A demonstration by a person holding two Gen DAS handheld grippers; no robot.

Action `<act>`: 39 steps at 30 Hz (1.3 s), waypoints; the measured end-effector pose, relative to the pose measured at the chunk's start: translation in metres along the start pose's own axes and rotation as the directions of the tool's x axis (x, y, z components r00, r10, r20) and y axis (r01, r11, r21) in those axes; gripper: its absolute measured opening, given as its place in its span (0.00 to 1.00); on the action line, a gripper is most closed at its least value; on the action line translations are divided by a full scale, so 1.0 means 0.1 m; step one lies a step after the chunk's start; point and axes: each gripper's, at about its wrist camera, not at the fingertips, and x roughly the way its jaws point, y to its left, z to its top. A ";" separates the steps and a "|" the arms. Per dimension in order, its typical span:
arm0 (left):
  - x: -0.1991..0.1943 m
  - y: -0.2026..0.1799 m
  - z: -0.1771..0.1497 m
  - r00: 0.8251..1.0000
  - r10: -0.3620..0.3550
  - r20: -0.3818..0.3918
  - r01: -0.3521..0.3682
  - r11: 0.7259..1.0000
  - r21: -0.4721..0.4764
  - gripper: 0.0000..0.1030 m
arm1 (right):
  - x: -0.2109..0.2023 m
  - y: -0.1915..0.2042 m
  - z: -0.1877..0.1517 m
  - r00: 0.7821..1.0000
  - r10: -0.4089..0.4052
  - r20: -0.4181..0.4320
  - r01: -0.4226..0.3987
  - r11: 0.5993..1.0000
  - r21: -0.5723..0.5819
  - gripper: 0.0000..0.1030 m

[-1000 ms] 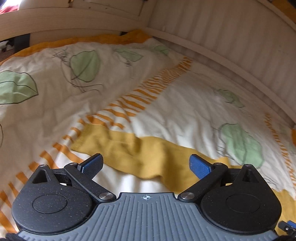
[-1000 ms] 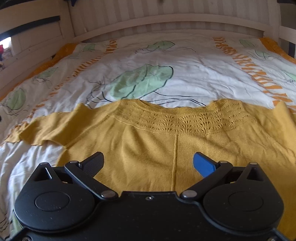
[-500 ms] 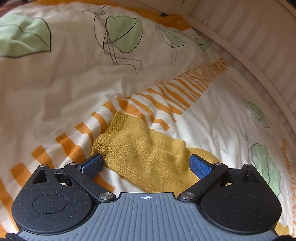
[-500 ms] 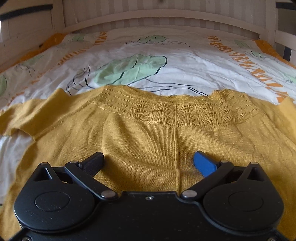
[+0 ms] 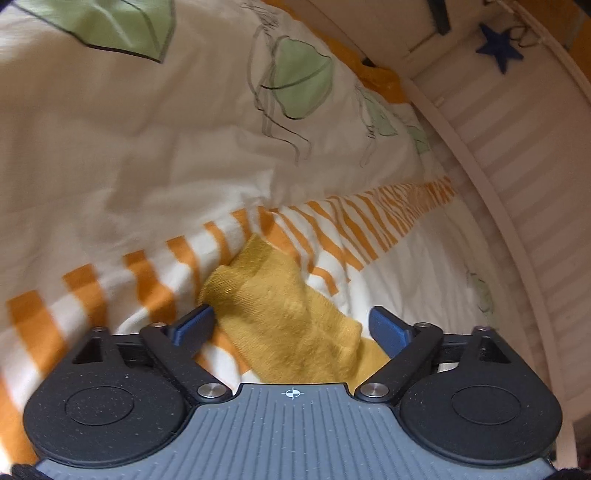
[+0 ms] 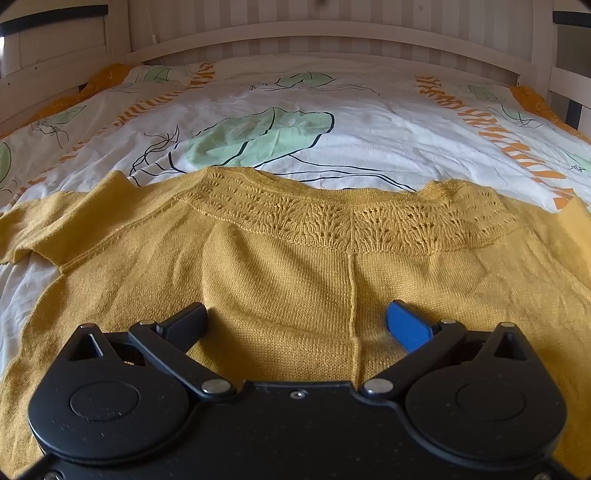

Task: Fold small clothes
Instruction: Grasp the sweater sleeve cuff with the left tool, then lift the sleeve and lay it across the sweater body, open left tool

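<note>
Low in both frames lies the yellow cardigan [image 6: 295, 266], spread flat and unfolded on the duvet [image 6: 369, 122]; left gripper [image 5: 291, 323], just closing, straddles its sleeve end [image 5: 266, 291] ungripped; right gripper [image 6: 297, 319] hovers wide.

We see soft, warm daylight in both views; the left view is blurry, most on the bed cover [image 5: 110, 155]; the right view is sharp; straight bed rails [image 6: 325, 33] bend near the edges.
</note>
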 end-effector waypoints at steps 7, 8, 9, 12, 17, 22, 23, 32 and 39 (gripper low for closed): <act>-0.03 -0.02 -0.06 1.000 0.015 -0.008 -0.015 1.000 0.011 0.86 | 0.00 0.00 0.00 1.000 0.001 0.001 -0.001 1.000 0.000 1.00; 0.01 -0.01 -0.03 1.000 0.011 -0.007 -0.011 1.000 -0.001 0.86 | 0.00 0.00 0.00 1.000 0.000 0.002 0.000 1.000 0.000 1.00; 0.06 -0.01 0.00 1.000 0.008 -0.003 -0.008 1.000 -0.013 0.86 | 0.00 0.00 0.00 1.000 0.000 0.002 0.000 1.000 0.000 1.00; 0.21 -0.03 0.09 1.000 0.011 -0.010 -0.011 1.000 -0.023 0.86 | 0.00 0.00 0.00 1.000 0.000 0.002 0.001 1.000 -0.002 1.00; 0.29 -0.15 0.15 1.000 0.023 -0.011 -0.023 1.000 0.004 0.05 | 0.00 0.00 0.00 1.000 0.000 0.002 0.000 1.000 -0.002 1.00; 0.12 -0.43 0.09 1.000 -0.016 -0.003 0.016 0.999 0.050 0.06 | 0.00 0.00 0.00 1.000 0.002 0.000 -0.002 1.000 -0.001 1.00; 0.05 -0.54 0.08 0.999 -0.032 -0.002 0.032 0.996 0.080 0.05 | 0.00 0.00 0.01 1.000 0.004 -0.002 -0.004 1.000 0.001 1.00; -0.67 -1.84 -0.15 0.967 -0.254 -0.026 0.250 0.919 0.305 0.05 | -0.13 -0.18 0.17 0.995 0.098 -0.036 -0.096 0.994 0.044 0.99; -0.94 -2.83 -0.77 0.903 -0.412 -0.122 0.426 0.816 0.392 0.05 | -0.58 -0.68 0.25 0.995 0.102 0.016 -0.103 0.991 0.081 0.99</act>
